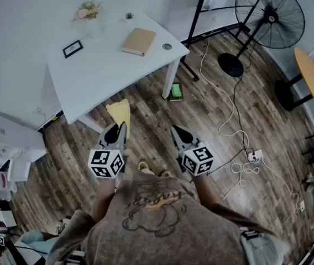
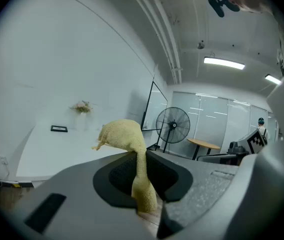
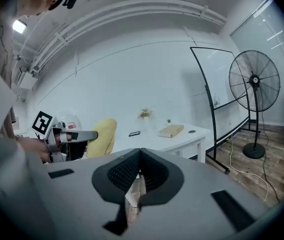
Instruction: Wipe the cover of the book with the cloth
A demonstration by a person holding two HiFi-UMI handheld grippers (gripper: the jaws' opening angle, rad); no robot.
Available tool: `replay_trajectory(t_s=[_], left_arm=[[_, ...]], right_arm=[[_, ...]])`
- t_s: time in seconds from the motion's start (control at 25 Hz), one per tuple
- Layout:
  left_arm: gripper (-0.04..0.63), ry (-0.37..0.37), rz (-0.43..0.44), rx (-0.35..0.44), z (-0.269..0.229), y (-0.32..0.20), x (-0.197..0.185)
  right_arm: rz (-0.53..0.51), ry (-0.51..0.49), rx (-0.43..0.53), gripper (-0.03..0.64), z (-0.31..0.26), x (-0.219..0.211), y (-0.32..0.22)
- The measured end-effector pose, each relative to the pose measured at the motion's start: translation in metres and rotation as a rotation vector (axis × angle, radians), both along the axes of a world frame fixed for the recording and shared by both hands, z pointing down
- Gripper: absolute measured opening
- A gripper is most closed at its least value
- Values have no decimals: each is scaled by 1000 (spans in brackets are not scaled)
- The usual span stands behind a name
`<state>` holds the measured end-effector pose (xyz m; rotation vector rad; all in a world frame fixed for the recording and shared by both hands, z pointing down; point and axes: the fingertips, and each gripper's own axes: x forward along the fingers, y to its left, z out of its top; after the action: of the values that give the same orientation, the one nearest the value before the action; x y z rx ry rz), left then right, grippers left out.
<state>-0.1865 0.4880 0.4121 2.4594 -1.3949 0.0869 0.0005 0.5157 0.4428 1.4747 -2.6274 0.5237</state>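
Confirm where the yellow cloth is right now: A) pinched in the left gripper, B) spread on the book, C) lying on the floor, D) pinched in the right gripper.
A: the left gripper view shows the cloth caught between the jaws of the left gripper, while the book lies bare on the table.
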Motion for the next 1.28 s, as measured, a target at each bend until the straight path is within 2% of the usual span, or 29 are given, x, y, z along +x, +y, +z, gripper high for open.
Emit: replay_trajectory(t_s=[0.56, 0.8, 1.0, 1.28], left_arm=[[48, -2, 5, -5, 6, -28, -13], [48, -8, 38, 12, 13, -61, -26], [48, -8, 64, 8, 21, -93, -31], [48, -9, 70, 6, 31, -131, -30]], right_arm=[[41, -14, 1, -3, 2, -7, -29], [60, 16, 11, -2, 11, -21, -59], [118, 12, 13, 0, 14, -20, -85], [144, 8, -10, 0, 34, -12, -118]])
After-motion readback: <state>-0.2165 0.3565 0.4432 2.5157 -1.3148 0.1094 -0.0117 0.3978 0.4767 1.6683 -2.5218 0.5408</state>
